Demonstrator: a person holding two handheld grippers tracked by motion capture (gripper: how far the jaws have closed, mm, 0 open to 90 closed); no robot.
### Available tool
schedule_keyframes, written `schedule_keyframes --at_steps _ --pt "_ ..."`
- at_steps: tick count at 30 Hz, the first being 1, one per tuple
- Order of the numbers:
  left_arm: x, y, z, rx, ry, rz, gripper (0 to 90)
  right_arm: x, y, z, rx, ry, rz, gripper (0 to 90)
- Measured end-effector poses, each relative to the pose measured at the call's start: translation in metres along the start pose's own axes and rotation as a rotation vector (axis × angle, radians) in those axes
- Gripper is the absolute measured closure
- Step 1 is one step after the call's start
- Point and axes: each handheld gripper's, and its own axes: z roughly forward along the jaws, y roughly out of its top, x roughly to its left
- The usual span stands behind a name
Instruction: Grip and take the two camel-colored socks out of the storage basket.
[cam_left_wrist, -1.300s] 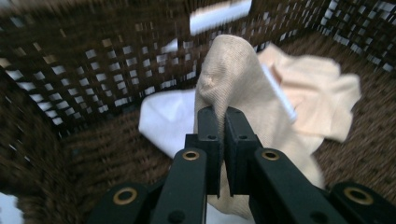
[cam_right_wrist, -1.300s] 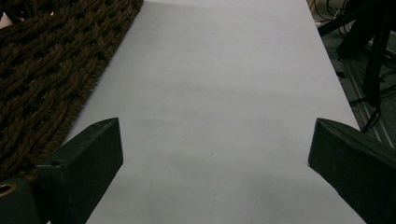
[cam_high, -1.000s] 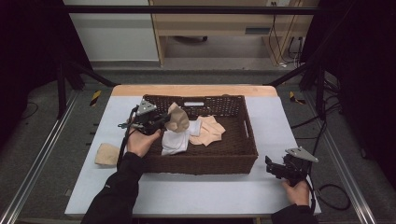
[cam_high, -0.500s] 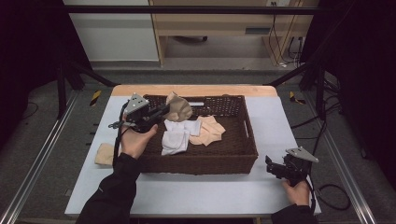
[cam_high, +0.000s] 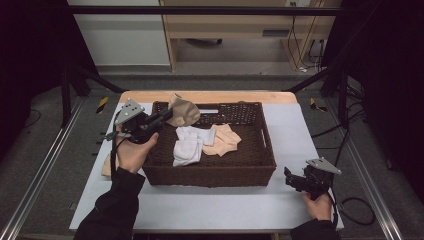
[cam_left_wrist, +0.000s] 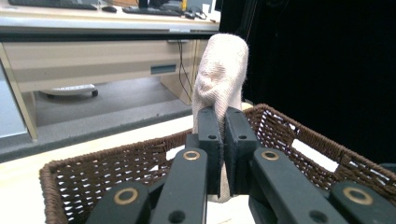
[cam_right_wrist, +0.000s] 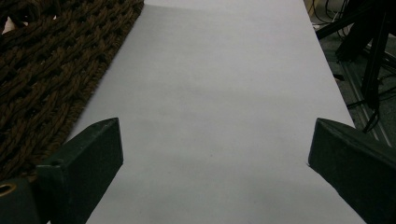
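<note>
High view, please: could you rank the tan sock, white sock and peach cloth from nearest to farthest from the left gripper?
1. Tan sock, clamped in the left gripper, above the basket's far-left corner.
2. White sock, basket middle.
3. Peach cloth, right of the white sock.

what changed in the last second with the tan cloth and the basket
The left tool, shut on the tan knitted cloth, has lifted it off the pile inside the dark brown wicker basket and carried it up toward the basket's far left corner. The white cloth and peach cloth stayed in the basket. The right tool stayed open on the white table.
</note>
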Motion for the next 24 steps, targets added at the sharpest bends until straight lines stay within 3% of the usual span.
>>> schedule_keyframes --at_steps 13,24 --pt "0.021 0.001 -0.045 -0.064 0.050 -0.016 85.9 0.000 0.000 -0.001 -0.003 0.001 0.001 3.4" --pt "0.045 -0.011 -0.078 -0.103 0.112 -0.049 85.9 0.000 0.000 -0.001 -0.002 -0.001 0.003 3.4"
